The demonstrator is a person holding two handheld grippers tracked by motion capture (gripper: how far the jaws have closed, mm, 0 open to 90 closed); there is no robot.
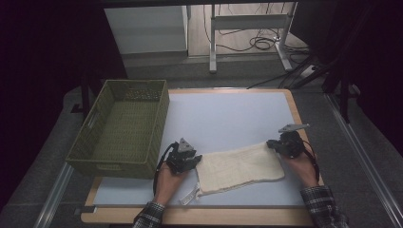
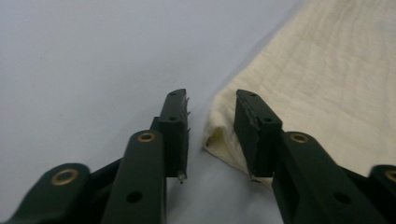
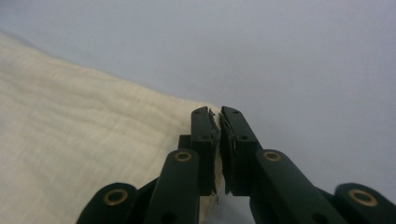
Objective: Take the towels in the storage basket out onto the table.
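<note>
A cream cloth [image 1: 240, 166] is spread flat between the two claws, the green basket [image 1: 121, 126] standing beyond the left one. The right gripper [image 3: 219, 140] is clamped on the cloth's corner. The left gripper [image 2: 210, 126] is held open astride the opposite corner; it should be pushed further in before being closed, so both layers are caught.
</note>
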